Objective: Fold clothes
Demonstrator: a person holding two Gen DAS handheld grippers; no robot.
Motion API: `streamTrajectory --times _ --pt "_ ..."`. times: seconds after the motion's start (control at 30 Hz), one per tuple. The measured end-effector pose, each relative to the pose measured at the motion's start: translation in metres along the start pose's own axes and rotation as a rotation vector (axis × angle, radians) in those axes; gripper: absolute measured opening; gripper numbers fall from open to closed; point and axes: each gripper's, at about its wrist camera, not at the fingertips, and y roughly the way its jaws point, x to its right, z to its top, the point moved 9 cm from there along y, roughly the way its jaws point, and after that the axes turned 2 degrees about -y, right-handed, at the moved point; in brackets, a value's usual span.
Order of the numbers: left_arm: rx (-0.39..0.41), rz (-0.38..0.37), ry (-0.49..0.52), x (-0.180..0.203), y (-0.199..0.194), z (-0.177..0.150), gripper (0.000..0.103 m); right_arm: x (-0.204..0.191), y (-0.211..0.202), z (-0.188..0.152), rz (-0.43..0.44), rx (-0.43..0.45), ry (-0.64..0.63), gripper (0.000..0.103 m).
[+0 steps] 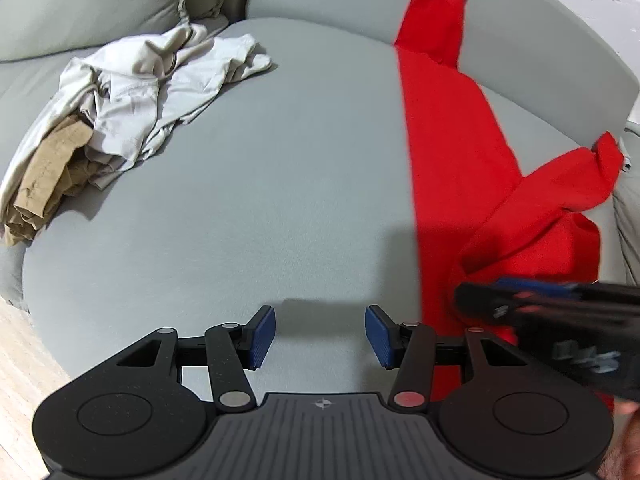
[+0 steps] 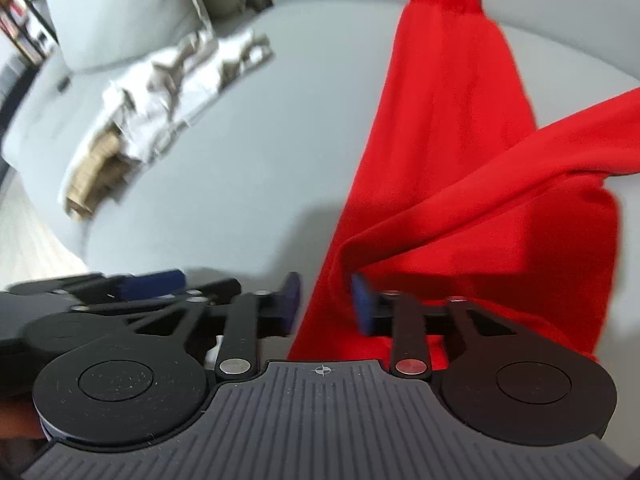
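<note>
A red long-sleeved garment (image 1: 452,140) lies lengthwise on the right of the grey sofa seat (image 1: 260,200), with one sleeve (image 2: 520,168) folded across its body. My right gripper (image 2: 326,300) straddles the garment's (image 2: 440,120) near left edge. Its jaws stand apart, a raised fold of red cloth runs between the blue pads, and the left pad is clear of it. My left gripper (image 1: 320,336) hovers open over bare seat just left of the garment, with nothing between its fingers. The right gripper (image 1: 480,296) shows blurred at the left wrist view's lower right.
A crumpled pile of pale grey and tan clothes (image 1: 132,92) lies at the seat's far left, also seen as the pile (image 2: 160,92). Grey cushions (image 1: 80,0) lean behind it. The sofa's curved backrest (image 1: 540,60) rises behind the red garment. Wooden floor (image 1: 24,360) shows at the lower left.
</note>
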Motion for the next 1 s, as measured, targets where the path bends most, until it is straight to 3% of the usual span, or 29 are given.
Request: streamTrajectory --times 0.2,0.4,0.57,0.73,0.8,0.93,1.0 --pt "-0.009 -0.029 0.088 0.023 -0.027 -0.015 0.049 0.041 -0.061 -0.010 -0.079 0.114 -0.011 0.040" --pt "-0.044 -0.061 0.163 0.058 -0.025 -0.031 0.049 0.112 -0.085 -0.040 -0.157 0.100 0.056 0.040" --pt "-0.085 -0.101 0.255 0.092 -0.017 -0.043 0.049 0.136 -0.078 -0.053 -0.118 0.065 0.083 0.051" --pt "-0.134 -0.109 0.277 0.106 -0.008 -0.058 0.049 0.147 -0.053 -0.062 -0.085 -0.002 0.102 0.051" --pt "-0.130 -0.101 0.303 0.110 -0.005 -0.062 0.049 0.141 -0.041 -0.063 -0.066 -0.014 0.108 0.050" --pt "-0.132 -0.107 0.316 0.113 -0.003 -0.063 0.049 0.129 -0.026 -0.070 -0.069 -0.023 0.052 0.038" --pt "-0.136 -0.115 0.324 0.115 -0.003 -0.065 0.049 0.127 -0.025 -0.073 -0.080 -0.028 0.034 0.038"
